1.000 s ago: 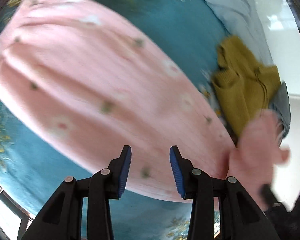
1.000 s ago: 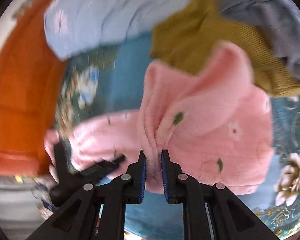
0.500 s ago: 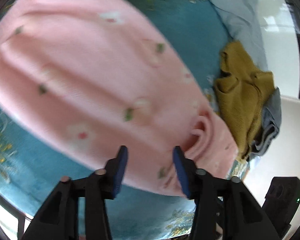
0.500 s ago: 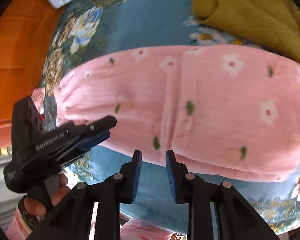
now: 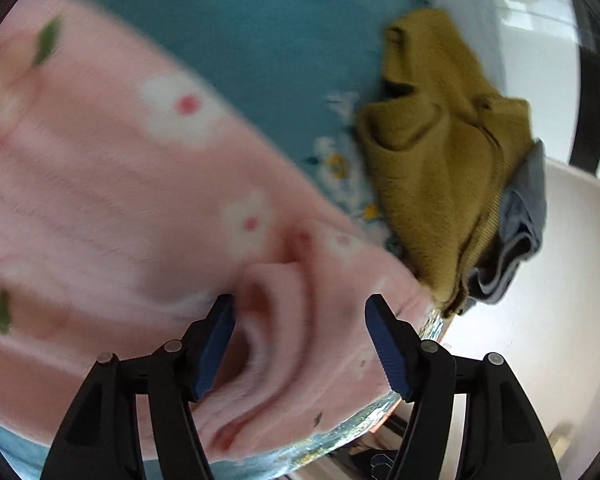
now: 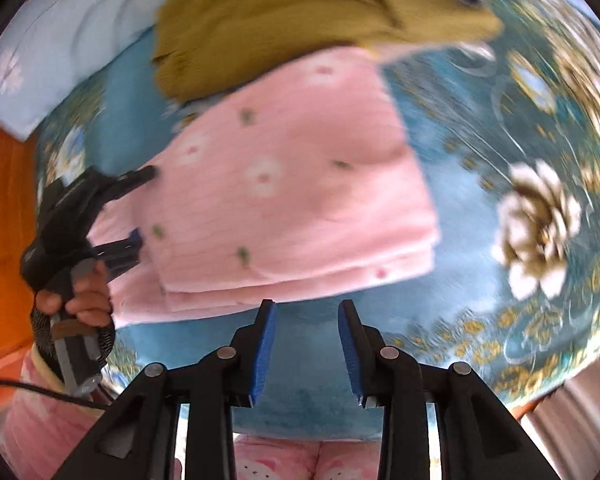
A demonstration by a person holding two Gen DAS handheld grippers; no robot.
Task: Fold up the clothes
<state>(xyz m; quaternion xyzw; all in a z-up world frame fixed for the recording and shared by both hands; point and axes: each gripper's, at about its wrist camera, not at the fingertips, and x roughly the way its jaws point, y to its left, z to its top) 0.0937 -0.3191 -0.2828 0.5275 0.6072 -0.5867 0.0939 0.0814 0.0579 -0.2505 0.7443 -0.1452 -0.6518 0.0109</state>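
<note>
A pink fleece garment with white flowers (image 6: 292, 184) lies folded in layers on the teal floral cloth (image 6: 480, 128). My right gripper (image 6: 306, 312) is open and empty, just in front of the garment's near edge. My left gripper (image 5: 300, 308) is open, its blue pads either side of a raised fold at the garment's end (image 5: 276, 288). In the right wrist view the left gripper (image 6: 132, 212) straddles the garment's left end, one finger above and one at its side.
A mustard knit garment (image 5: 436, 160) with a grey one (image 5: 520, 240) under it lies close beyond the pink one. A light blue garment (image 6: 72, 40) lies at the far left. The table edge (image 5: 380, 412) runs close by my left gripper.
My right gripper let go of the pink garment and drew back, open. The garment now lies folded in half. My left gripper moved in to the garment's end and opened wider.
</note>
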